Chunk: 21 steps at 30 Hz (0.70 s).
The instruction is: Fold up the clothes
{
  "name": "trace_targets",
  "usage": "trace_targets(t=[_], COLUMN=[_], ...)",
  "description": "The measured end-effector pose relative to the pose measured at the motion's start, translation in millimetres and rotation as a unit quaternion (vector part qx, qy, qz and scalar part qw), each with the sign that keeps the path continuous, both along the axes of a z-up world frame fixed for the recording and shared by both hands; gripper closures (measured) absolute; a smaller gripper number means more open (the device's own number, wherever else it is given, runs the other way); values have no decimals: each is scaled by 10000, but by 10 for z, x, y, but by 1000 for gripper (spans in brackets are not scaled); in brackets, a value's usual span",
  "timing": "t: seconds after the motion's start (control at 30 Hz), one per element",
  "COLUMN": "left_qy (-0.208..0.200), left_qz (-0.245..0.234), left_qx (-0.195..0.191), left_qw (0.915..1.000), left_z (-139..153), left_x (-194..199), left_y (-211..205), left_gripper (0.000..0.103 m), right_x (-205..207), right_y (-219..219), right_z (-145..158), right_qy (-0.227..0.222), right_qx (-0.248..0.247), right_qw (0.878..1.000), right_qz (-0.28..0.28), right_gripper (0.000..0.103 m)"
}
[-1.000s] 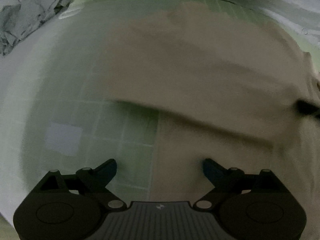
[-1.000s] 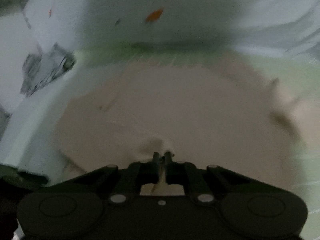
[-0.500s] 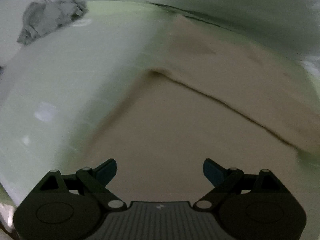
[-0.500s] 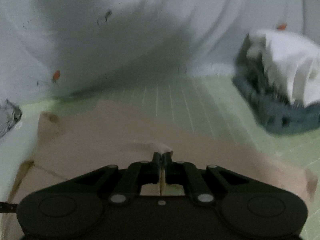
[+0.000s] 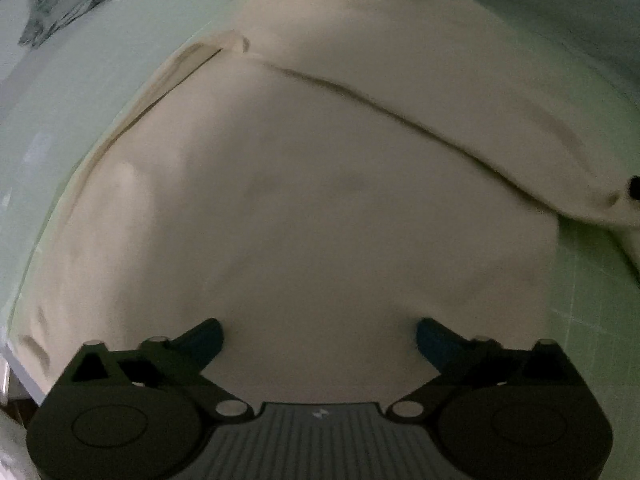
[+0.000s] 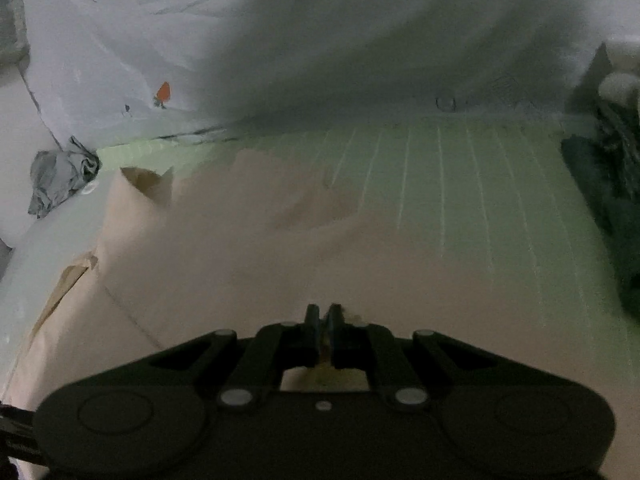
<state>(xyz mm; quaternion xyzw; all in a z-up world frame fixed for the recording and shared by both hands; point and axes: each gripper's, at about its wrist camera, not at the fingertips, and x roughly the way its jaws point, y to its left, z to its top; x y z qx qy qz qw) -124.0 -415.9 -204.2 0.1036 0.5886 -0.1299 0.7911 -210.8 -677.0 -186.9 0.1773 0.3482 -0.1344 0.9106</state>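
A beige garment (image 5: 320,208) lies spread on a green gridded mat (image 5: 592,280), with one part folded over along a diagonal edge. My left gripper (image 5: 319,334) is open and empty, low over the garment's near part. In the right wrist view the same beige garment (image 6: 248,248) covers the mat's left half. My right gripper (image 6: 323,316) is shut on an edge of the beige garment, and a strip of cloth shows between its fingers. A dark tip of the right gripper (image 5: 634,188) shows at the fold's right end in the left wrist view.
A crumpled grey cloth (image 6: 60,176) lies at the far left; it also shows in the left wrist view (image 5: 76,0). A dark basket (image 6: 612,184) with white cloth stands at the right. A white sheet (image 6: 320,40) hangs behind the green mat (image 6: 460,184).
The right gripper has carried the garment's edge across to the right, laying a fold over. The left gripper has stayed open and moved in over the garment.
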Motion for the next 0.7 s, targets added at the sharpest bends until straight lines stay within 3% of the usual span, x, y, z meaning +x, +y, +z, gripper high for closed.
trace_targets(t=[0.13,0.27,0.4,0.5,0.57,0.7], left_qy=[-3,38,39,45,51,39], left_qz=[94,168,171,161,154,148], left_qx=[25,30,28,36,38,29], left_qw=[10000,9998,9998,9999,9999,9999], left_z=[11,18,25,32,31,65], left_x=[-21,-11,-21,-22,-8,52], left_y=[-32,-70,-91,-122,-156,-23], left_gripper=[0,0,0,0,0,0], right_x=[-120,-281,-376,-373,-343,-226], right_y=[-191,-334,-571,-525,-409,-117], right_z=[65,158,110,22,-46,-143], right_qy=[-150,-70,128,204,238,233], right_qx=[-200,-997,-734,-246,26,114], right_qw=[9995,9939,9951,9982,9992,9995], right_qz=[-213,-462,-654,-517,-324,178], right_gripper=[101,103,102,89,43,28])
